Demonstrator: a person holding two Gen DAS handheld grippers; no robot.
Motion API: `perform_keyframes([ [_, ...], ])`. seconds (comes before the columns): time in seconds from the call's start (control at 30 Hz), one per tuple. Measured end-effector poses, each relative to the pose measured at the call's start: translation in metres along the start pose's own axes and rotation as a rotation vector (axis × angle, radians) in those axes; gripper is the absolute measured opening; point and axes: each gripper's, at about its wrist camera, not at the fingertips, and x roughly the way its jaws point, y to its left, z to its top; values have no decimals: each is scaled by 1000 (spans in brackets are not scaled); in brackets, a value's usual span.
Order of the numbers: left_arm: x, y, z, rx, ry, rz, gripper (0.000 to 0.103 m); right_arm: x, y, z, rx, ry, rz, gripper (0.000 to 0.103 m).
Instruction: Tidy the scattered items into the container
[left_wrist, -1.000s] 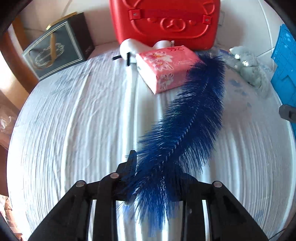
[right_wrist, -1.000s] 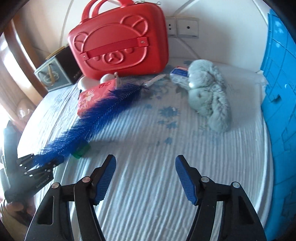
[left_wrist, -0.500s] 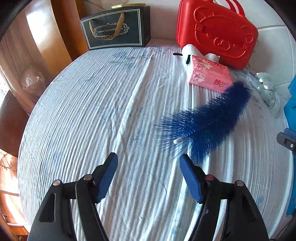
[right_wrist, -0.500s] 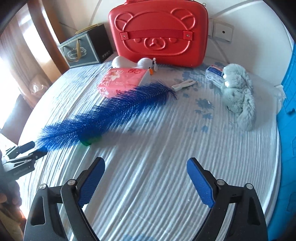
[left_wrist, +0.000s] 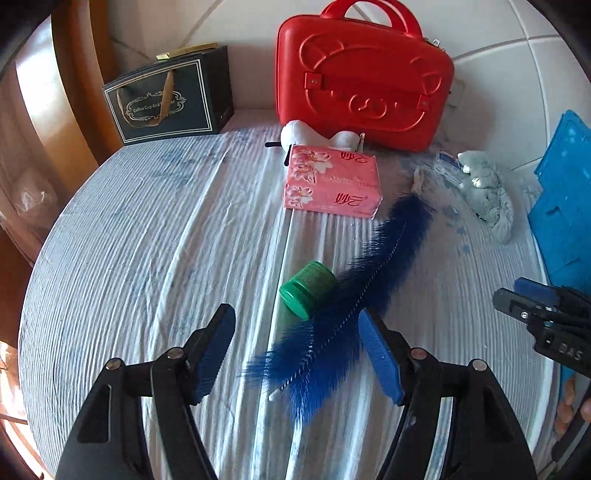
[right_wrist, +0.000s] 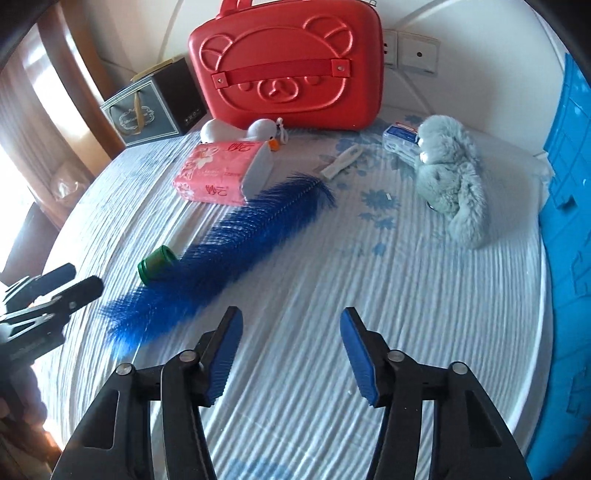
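Note:
A long blue feather (left_wrist: 369, 273) (right_wrist: 251, 229) lies loose on the striped bed, draped across a green bottle (left_wrist: 308, 286) (right_wrist: 157, 264). My left gripper (left_wrist: 295, 321) hangs open just above the feather's quill end, which sits between the fingers with no pad pressing on it. In the right wrist view the left gripper (right_wrist: 70, 284) shows at the left edge. My right gripper (right_wrist: 291, 321) hovers over bare sheet, its jaws closing with nothing between them. A pink tissue pack (left_wrist: 332, 182) (right_wrist: 218, 173) lies beyond the feather. A blue crate (left_wrist: 561, 206) (right_wrist: 569, 184) stands along the right side.
A red bear-faced case (left_wrist: 362, 92) (right_wrist: 288, 70) stands against the back wall with a white duck toy (right_wrist: 258, 129) in front. A grey plush (right_wrist: 454, 177), a clear packet (right_wrist: 400, 134) and a small white clip (right_wrist: 340, 162) lie at the back right. A dark gift bag (left_wrist: 166, 99) stands back left.
My left gripper let go of the feather, opened and drew back; the feather now rests on the bed over the green bottle. The right jaws spread wider, then narrowed.

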Motion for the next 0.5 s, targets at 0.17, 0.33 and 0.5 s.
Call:
perform_keyframes([
  [0.17, 56, 9, 16, -38, 71, 5, 68, 9, -3, 8, 22, 8, -7, 55],
  [0.33, 81, -24, 4, 42, 155, -96, 68, 24, -3, 13, 61, 37, -12, 60],
  [0.5, 72, -16, -1, 46, 109, -134, 49, 43, 3, 18, 88, 65, -37, 61],
])
